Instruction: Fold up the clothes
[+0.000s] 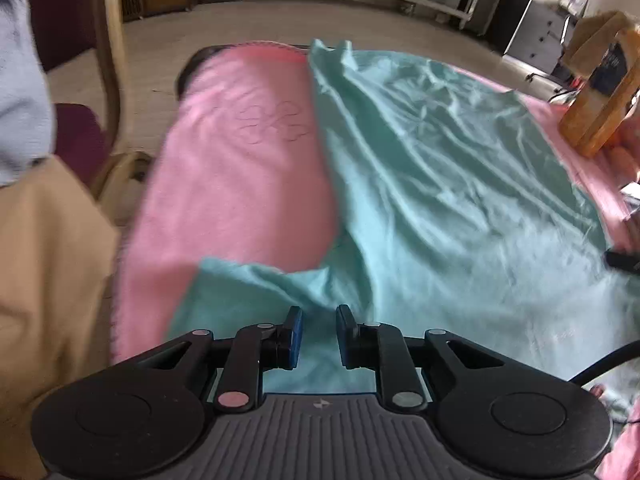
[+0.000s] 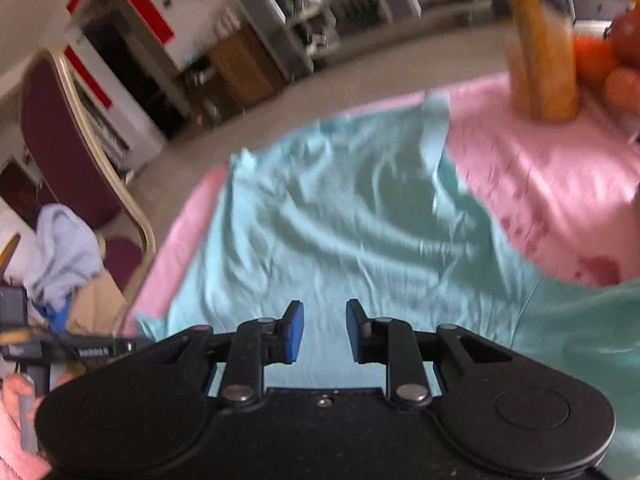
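- Both of your views are smeared by motion, so cloth edges and the room behind are hard to read.
- Your left gripper (image 1: 319,332) sits at the bottom centre of its view with a narrow gap between the blue pads; teal cloth shows through that gap, but you cannot tell whether the pads touch it or merely hang above it.
- Your right gripper (image 2: 324,330) stands a little wider apart, its pads free, with only cloth seen below them.
- The teal garment (image 1: 440,184) lies spread and wrinkled across the middle and right of the left view; its right and lower edges run out of frame.
- Under it lies a pink towel (image 1: 240,168) with a faint stitched motif, covering the table, whose surface is hidden apart from a dark corner at the upper centre.
- A chair (image 2: 68,152) with a maroon back stands at the left of the right view, with a pale blue cloth (image 2: 64,248) heaped just below it.
- An orange-brown stand (image 2: 540,60) rises at the upper right, cut off at the top, with blurred orange fruit (image 2: 620,84) beside it.
- A hand (image 2: 16,396) holding the other tool shows at the lower left edge of the right view.
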The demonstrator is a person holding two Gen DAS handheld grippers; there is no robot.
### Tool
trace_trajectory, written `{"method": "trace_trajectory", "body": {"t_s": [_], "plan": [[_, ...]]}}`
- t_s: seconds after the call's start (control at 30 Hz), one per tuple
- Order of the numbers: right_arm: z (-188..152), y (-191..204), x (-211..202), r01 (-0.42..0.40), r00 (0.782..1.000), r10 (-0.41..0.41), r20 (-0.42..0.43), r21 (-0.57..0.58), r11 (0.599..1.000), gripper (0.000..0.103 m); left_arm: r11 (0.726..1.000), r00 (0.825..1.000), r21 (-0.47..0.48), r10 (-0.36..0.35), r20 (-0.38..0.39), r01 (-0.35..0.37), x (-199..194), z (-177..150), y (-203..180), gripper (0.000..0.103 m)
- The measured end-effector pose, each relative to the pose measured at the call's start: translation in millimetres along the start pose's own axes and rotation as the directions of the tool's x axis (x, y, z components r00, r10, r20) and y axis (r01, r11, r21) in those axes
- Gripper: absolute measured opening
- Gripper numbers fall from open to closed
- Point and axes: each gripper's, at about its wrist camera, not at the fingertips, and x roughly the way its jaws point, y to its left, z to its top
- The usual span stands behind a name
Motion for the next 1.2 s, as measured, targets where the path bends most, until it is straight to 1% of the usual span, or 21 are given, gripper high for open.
{"method": "trace_trajectory", "body": {"t_s": [0.03, 0.07, 0.13, 0.17, 0.23, 0.3, 0.33, 0.37, 0.43, 0.47, 0.53, 0.57, 0.63, 0.73, 0.8, 0.87, 0.93, 1.07, 1.13, 1.17, 1.2], "plan": [[-0.7, -4.9, 7.1, 0.001, 1.0, -0.001, -0.023, 0.022, 1.0, 0.024, 1.0, 1.0, -0.009, -0.009, 0.001, 0.009, 4.4, 1.2, -0.3, 0.02], [-1.6, -9.8, 13.7, 0.008, 0.999, -0.007, -0.043, 0.042, 0.999, 0.024, 1.0, 1.0, -0.021, 0.016, 0.003, -0.016, 8.9, 1.2, 0.9, 0.022], [-4.2, -19.5, 21.2, 0.082, 0.995, -0.079, -0.068, 0.054, 0.995, 0.024, 0.996, 0.998, -0.056, 0.064, 0.012, -0.064, 6.6, 1.0, 4.6, 0.021], [-4.2, -23.4, 19.6, 0.125, 0.99, -0.122, -0.066, 0.047, 0.991, 0.013, 0.993, 0.995, -0.075, 0.096, 0.008, -0.095, 5.0, 1.1, 7.0, 0.021], [-4.1, -30.8, 15.7, 0.21, 0.976, -0.208, -0.057, 0.037, 0.977, 0.012, 0.981, 0.987, -0.111, 0.16, -0.001, -0.159, 1.8, 1.1, 11.8, 0.019], [-2.7, -36.1, 7.2, 0.302, 0.953, -0.301, -0.028, 0.05, 0.952, 0.014, 0.965, 0.971, -0.112, 0.238, 0.001, -0.236, -3.1, -0.2, 14.8, 0.016], [-2.1, -38.7, 3.2, 0.336, 0.942, -0.336, -0.017, 0.061, 0.94, 0.015, 0.964, 0.971, -0.116, 0.241, 0.013, -0.238, -8.5, 1.3, 13.7, 0.016], [-1.6, -40.7, -0.6, 0.337, 0.942, -0.337, -0.012, 0.085, 0.938, 0.016, 0.963, 0.97, -0.121, 0.244, 0.024, -0.239, -14.0, 2.9, 12.5, 0.016], [0.2, -40.9, -11.5, 0.297, 0.954, -0.301, 0.008, 0.14, 0.944, 0.02, 0.962, 0.967, -0.129, 0.249, 0.046, -0.242, -24.9, 6.0, 10.1, 0.017], [2.2, -37.0, -18.2, 0.268, 0.961, -0.275, 0.026, 0.162, 0.95, 0.026, 0.962, 0.966, -0.128, 0.249, 0.064, -0.239, -32.7, 10.2, 5.9, 0.018], [11.7, -25.4, -31.1, 0.216, 0.971, -0.232, 0.064, 0.2, 0.956, 0.033, 0.966, 0.965, -0.128, 0.24, 0.106, -0.226, -48.8, 20.0, -2.0, 0.023], [18.4, -17.6, -37.3, 0.195, 0.974, -0.215, 0.077, 0.204, 0.959, 0.033, 0.968, 0.964, -0.128, 0.232, 0.129, -0.215, -57.0, 25.8, -5.6, 0.025], [37.5, -4.3, -44.6, 0.182, 0.973, -0.205, 0.104, 0.198, 0.963, 0.035, 0.972, 0.963, -0.134, 0.213, 0.163, -0.192, -69.8, 41.1, -9.2, 0.028], [70.5, 13.7, -51.7, 0.185, 0.967, -0.211, 0.146, 0.174, 0.967, 0.037, 0.972, 0.965, -0.156, 0.202, 0.169, -0.176, -70.6, 72.8, -13.6, 0.031], [94.1, 21.7, -46.1, 0.203, 0.96, -0.228, 0.162, 0.158, 0.966, 0.037, 0.971, 0.964, -0.155, 0.206, 0.167, -0.181, -60.0, 89.1, -13.6, 0.031], [115.5, 26.8, -28.4, 0.242, 0.952, -0.263, 0.16, 0.139, 0.96, 0.037, 0.973, 0.963, -0.134, 0.212, 0.168, -0.19, -43.2, 106.9, -13.5, 0.03], [134.9, 23.2, -5.0, 0.271, 0.947, -0.289, 0.138, 0.133, 0.953, 0.036, 0.976, 0.969, -0.143, 0.188, 0.157, -0.166, -24.9, 120.9, -7.7, 0.03], [156.6, 1.6, 42.0, 0.297, 0.942, -0.319, 0.108, 0.178, 0.938, 0.036, 0.973, 0.978, -0.185, 0.161, 0.133, -0.136, 17.3, 149.8, 4.5, 0.031], [161.3, -12.1, 62.6, 0.28, 0.946, -0.308, 0.097, 0.226, 0.933, 0.036, 0.97, 0.981, -0.208, 0.15, 0.121, -0.123, 39.1, 164.5, 10.4, 0.03], [163.1, -17.8, 72.0, 0.274, 0.948, -0.304, 0.094, 0.245, 0.93, 0.037, 0.972, 0.983, -0.207, 0.136, 0.121, -0.109, 47.8, 172.2, 9.6, 0.026], [163.4, -21.0, 79.4, 0.274, 0.947, -0.306, 0.098, 0.25, 0.929, 0.037, 0.974, 0.985, -0.205, 0.123, 0.122, -0.096, 56.5, 180.0, 8.8, 0.026]]}}
